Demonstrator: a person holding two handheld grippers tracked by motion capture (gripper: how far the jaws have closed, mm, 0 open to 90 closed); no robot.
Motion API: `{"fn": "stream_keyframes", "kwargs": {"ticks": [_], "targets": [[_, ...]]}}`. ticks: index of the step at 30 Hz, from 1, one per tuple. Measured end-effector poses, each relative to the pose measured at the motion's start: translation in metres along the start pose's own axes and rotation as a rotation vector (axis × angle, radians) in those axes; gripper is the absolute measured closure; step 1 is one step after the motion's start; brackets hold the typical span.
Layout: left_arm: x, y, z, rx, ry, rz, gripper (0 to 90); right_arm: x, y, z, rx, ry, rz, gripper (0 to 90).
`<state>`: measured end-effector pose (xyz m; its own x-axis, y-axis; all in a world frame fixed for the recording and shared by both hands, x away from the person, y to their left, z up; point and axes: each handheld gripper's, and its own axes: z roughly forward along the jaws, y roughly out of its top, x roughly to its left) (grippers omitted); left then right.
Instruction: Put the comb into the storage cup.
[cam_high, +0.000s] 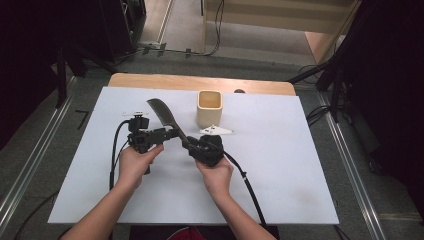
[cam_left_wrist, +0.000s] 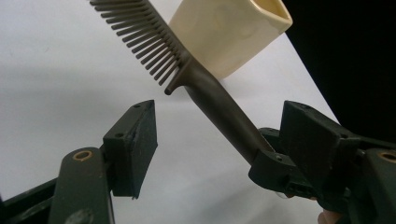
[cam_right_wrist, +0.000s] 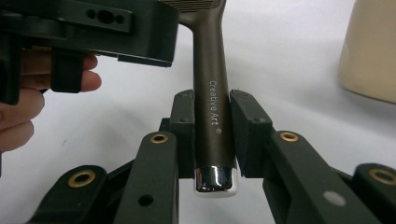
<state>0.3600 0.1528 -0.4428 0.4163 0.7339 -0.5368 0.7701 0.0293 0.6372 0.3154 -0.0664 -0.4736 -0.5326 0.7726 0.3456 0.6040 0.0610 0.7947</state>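
A brown comb (cam_high: 162, 112) with a long handle (cam_right_wrist: 212, 93) and a chrome end cap hangs above the white table. My right gripper (cam_right_wrist: 212, 121) is shut on the handle near its end, also seen from above (cam_high: 189, 142). My left gripper (cam_left_wrist: 222, 112) stands open, its jaws wide on either side of the handle without touching it. From above, the left gripper (cam_high: 167, 134) sits just left of the right one. The comb's teeth (cam_left_wrist: 140, 37) point up and away, toward the cream cup (cam_left_wrist: 229, 32).
The cream square cup (cam_high: 209, 107) stands upright at the back middle of the white table top (cam_high: 290, 165). A small white flat piece (cam_high: 217, 131) lies in front of it, and another small one (cam_high: 131, 114) lies at the left. Cables trail from both grippers.
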Motion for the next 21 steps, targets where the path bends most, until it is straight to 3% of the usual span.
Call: {"fn": "stream_keyframes", "kwargs": {"ticks": [8, 14, 21], "targets": [[0.000, 0.003, 0.006, -0.012, 0.021, -0.025, 29.7, 0.002, -0.001, 0.001, -0.013, -0.004, 0.004, 70.2], [-0.001, 0.001, 0.010, -0.017, 0.022, -0.022, 30.0, 0.005, -0.001, 0.003, -0.034, -0.004, 0.014, 70.2], [-0.002, 0.001, 0.016, -0.044, 0.020, -0.048, 32.8, 0.009, -0.002, 0.006, -0.051, 0.000, 0.034, 70.2]]}}
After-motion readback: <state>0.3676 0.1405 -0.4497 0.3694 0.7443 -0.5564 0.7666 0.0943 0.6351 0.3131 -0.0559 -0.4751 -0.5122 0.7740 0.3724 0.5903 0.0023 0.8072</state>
